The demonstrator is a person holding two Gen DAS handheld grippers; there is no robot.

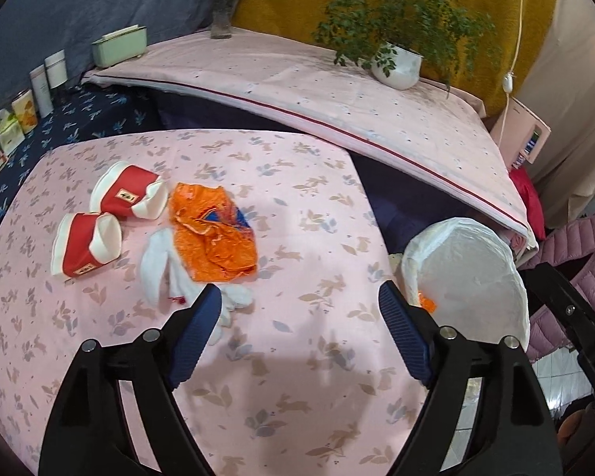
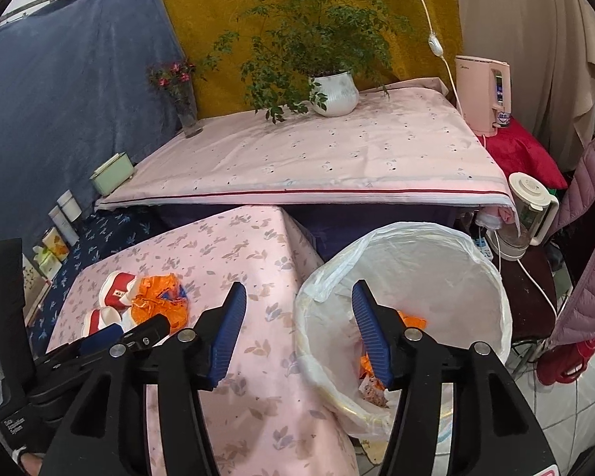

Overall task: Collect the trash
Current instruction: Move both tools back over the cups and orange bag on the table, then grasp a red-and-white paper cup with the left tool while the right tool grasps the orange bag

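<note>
Left gripper (image 1: 299,297): jaws spread, empty; white tissue (image 1: 158,273) just ahead-left, orange wrapper (image 1: 212,234) beyond it; right gripper (image 2: 297,301) farther.

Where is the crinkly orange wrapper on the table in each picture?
Left wrist view: the orange wrapper lies left of centre on the pink cloth, beside two red-and-white cups.
Right wrist view: the same orange wrapper sits small at lower left, above the other gripper.
Shared landmark: the white-lined trash bin, right of the table in both.
</note>
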